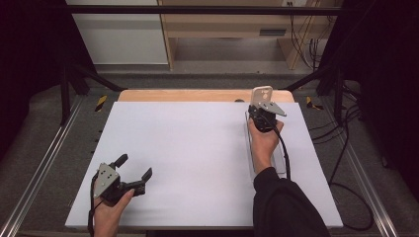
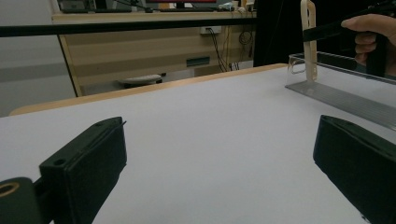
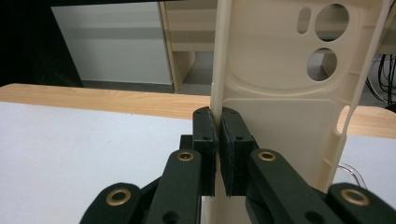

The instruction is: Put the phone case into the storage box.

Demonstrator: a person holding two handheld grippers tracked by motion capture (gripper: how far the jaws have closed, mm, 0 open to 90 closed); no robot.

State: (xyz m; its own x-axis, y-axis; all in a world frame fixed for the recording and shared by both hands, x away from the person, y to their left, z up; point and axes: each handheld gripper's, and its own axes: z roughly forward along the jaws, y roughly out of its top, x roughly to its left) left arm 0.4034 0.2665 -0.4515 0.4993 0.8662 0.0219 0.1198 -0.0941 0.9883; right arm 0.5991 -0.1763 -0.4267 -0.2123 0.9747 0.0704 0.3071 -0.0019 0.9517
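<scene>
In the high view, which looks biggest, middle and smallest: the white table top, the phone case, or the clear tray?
1. White table top
2. Clear tray, partly hidden by the arm
3. Phone case, held upright in the right claw

High view looks down on table (image 1: pixel 197 163); gripper views sit low, close, both facing the far edge, sharing case (image 2: pixel 308 39).

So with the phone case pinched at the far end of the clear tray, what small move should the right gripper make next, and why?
Probably lower it a little into the clear tray. The right gripper is shut on one side edge of the cream phone case, holding it upright at the tray's far end, while the left gripper waits open, well apart.
</scene>
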